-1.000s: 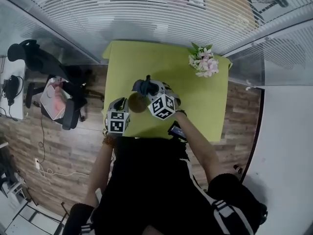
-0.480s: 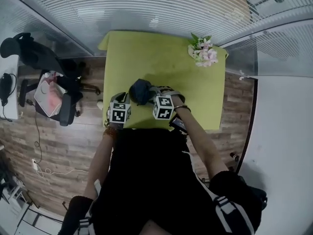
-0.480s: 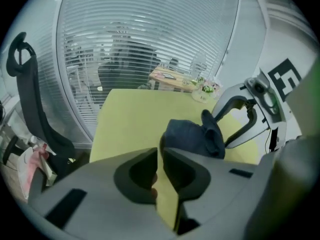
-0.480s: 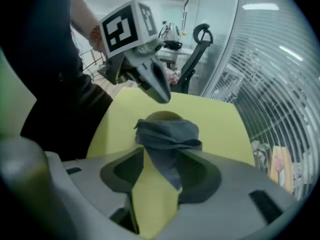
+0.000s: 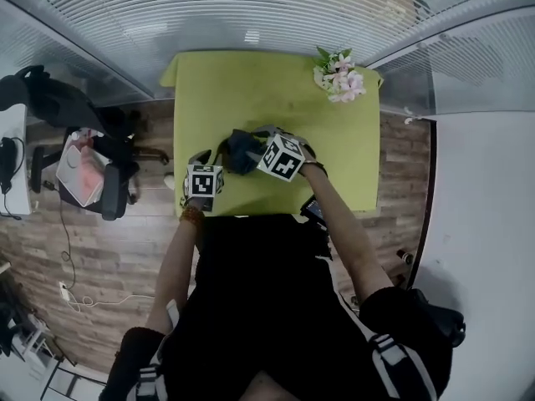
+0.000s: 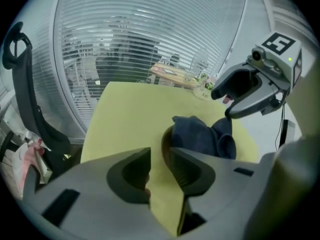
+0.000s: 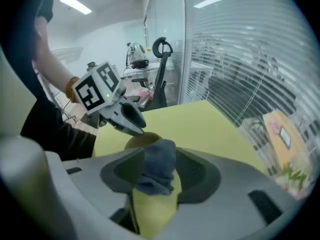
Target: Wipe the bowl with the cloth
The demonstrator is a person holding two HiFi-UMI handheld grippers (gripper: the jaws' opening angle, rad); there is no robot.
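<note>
Cloth (image 6: 200,134) lies heaped on the bowl (image 6: 165,145) on the green table (image 6: 125,114). The left gripper (image 6: 161,153), jaws just opened to a narrow gap, faces the bowl's rim. The right gripper (image 7: 160,160), wide and just narrowing, frames the cloth ungripped.

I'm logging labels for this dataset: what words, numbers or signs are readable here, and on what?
No readable words or numbers anywhere.
Left marker cube, right marker cube: black-and-white square patterns only, no letters.
Pale card behind the blinds: too blurred to read.
</note>
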